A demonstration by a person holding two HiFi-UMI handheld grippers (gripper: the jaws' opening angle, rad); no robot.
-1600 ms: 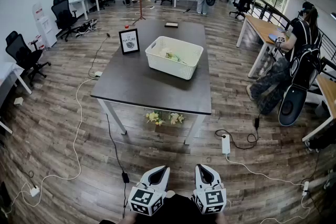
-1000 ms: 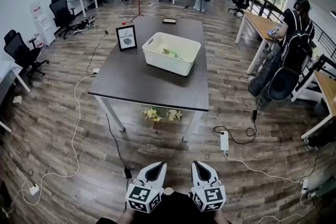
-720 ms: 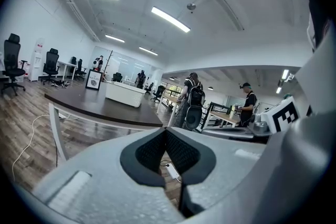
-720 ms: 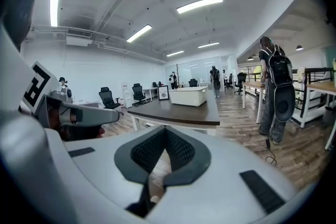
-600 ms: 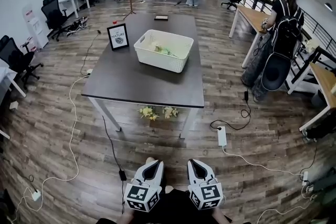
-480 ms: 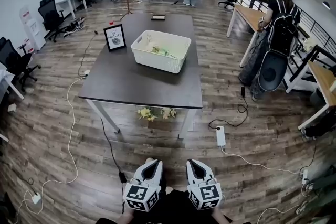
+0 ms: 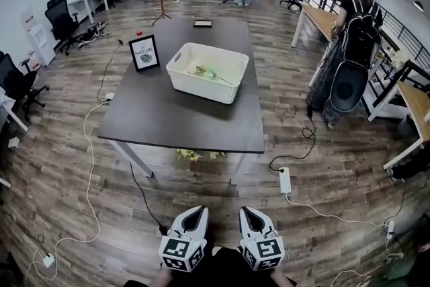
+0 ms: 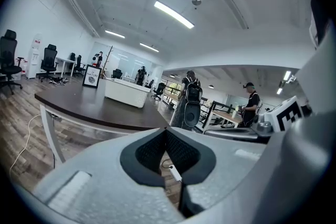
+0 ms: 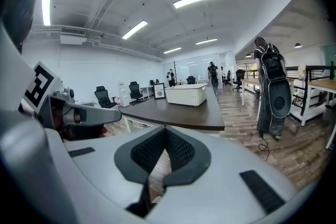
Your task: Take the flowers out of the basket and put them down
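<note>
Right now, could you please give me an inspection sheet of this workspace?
Surface: dark table on a wooden floor.
Job's things: white basket on the table, flowers inside; more flowers on the floor under the table.
Clutter: framed sign upright left of the basket; small dark item at the far end.
Grippers: left gripper and right gripper short of the table, jaws together, nothing held.
Cables: white cable, black cable, power strip on the floor.
Surroundings: office chairs, desks, person with backpack at right.

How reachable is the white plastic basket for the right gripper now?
Probably not yet: the right gripper, shut, hangs short of the dark table; the white plastic basket sits mid-table. Only wooden floor lies between.
</note>
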